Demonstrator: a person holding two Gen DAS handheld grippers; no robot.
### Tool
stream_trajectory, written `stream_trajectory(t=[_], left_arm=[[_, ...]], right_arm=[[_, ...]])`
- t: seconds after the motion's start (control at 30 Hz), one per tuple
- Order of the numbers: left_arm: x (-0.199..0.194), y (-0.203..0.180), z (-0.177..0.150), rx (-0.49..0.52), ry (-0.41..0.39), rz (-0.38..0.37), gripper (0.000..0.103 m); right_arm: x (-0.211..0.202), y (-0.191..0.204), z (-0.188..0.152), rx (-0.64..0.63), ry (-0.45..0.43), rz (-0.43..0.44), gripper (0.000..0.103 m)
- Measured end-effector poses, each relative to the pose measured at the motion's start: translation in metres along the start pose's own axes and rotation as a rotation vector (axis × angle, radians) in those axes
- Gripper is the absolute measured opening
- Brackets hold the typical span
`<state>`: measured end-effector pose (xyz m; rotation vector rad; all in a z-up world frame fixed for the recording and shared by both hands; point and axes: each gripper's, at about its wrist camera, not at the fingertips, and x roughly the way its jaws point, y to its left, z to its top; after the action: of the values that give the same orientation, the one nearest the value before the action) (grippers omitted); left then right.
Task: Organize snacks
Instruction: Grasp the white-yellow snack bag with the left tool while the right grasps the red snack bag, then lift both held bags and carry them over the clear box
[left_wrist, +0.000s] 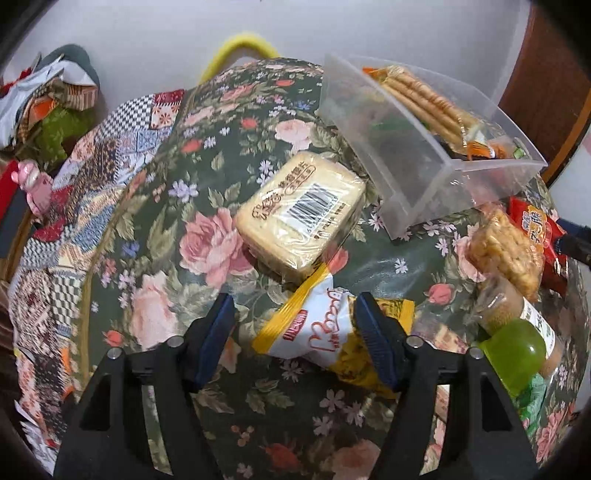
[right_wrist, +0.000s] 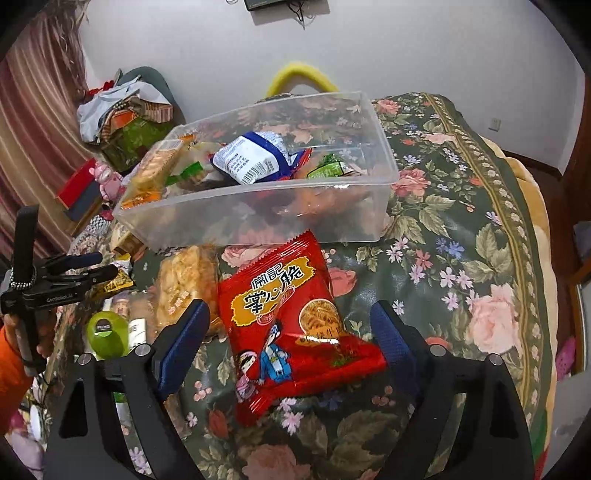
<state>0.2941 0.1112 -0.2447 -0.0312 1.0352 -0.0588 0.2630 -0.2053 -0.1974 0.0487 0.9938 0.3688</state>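
A clear plastic bin (left_wrist: 424, 184) (right_wrist: 258, 206) holding several snack packs stands on the floral cloth. In the left wrist view my left gripper (left_wrist: 293, 325) is open around a white and yellow bread pack (left_wrist: 317, 332); beyond it lies a pale cake pack with a barcode (left_wrist: 301, 218). In the right wrist view my right gripper (right_wrist: 290, 325) is open, its fingers either side of a red noodle-snack pack (right_wrist: 291, 325) lying in front of the bin. The left gripper also shows at the left edge of the right wrist view (right_wrist: 85, 267).
A golden rice-cracker pack (left_wrist: 506, 251) (right_wrist: 188, 284) and a green-capped bottle (left_wrist: 517, 347) (right_wrist: 107, 338) lie between the grippers. A pile of clutter (right_wrist: 122, 114) sits at the far left. A yellow handle (right_wrist: 301, 75) rises behind the bin.
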Motion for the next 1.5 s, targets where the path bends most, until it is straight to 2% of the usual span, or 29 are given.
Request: stream_trajectory(t=[0.13, 0.27, 0.47, 0.53, 0.57, 0.6, 0.77, 0.83, 0.9, 0.97, 1.03, 1.3, 1.5], left_arm=[[0.005, 0.001, 0.001, -0.015, 0.007, -0.023, 0.074], [0.008, 0.002, -0.002, -0.041, 0.027, -0.067, 0.074], [0.009, 0.004, -0.006, -0.077, 0.044, -0.108, 0.074], [0.008, 0.005, -0.008, -0.087, 0.045, -0.129, 0.062], [0.007, 0.004, -0.008, -0.086, 0.045, -0.139, 0.060], [0.005, 0.001, -0.009, -0.075, 0.043, -0.125, 0.059], [-0.008, -0.014, -0.015, 0.004, 0.008, -0.044, 0.048], [-0.015, -0.018, -0.018, 0.022, -0.013, -0.014, 0.043], [-0.020, -0.020, -0.018, 0.029, -0.027, 0.010, 0.040], [-0.025, -0.020, -0.019, 0.031, -0.036, 0.016, 0.036], [-0.031, -0.021, -0.018, 0.029, -0.045, 0.019, 0.032], [-0.053, -0.022, -0.012, 0.031, -0.073, 0.027, 0.029], [-0.071, -0.024, -0.008, 0.026, -0.101, -0.002, 0.029]], right_arm=[[0.012, 0.002, -0.005, -0.025, 0.035, -0.023, 0.090], [0.020, 0.002, -0.015, -0.029, 0.082, 0.000, 0.090], [0.020, 0.012, -0.022, -0.082, 0.071, -0.056, 0.090], [0.020, 0.012, -0.020, -0.079, 0.067, -0.058, 0.090], [0.020, 0.012, -0.019, -0.074, 0.061, -0.059, 0.088], [0.020, 0.012, -0.018, -0.070, 0.056, -0.060, 0.084], [0.017, 0.010, -0.016, -0.048, 0.028, -0.045, 0.079], [0.015, 0.012, -0.017, -0.047, 0.019, -0.043, 0.071], [0.013, 0.010, -0.018, -0.048, 0.011, -0.038, 0.067], [0.009, 0.008, -0.020, -0.046, 0.004, -0.034, 0.066], [0.006, 0.008, -0.021, -0.042, -0.005, -0.026, 0.060], [-0.004, 0.013, -0.023, -0.038, -0.020, -0.026, 0.059], [-0.020, 0.013, -0.024, -0.026, -0.040, -0.030, 0.059]])
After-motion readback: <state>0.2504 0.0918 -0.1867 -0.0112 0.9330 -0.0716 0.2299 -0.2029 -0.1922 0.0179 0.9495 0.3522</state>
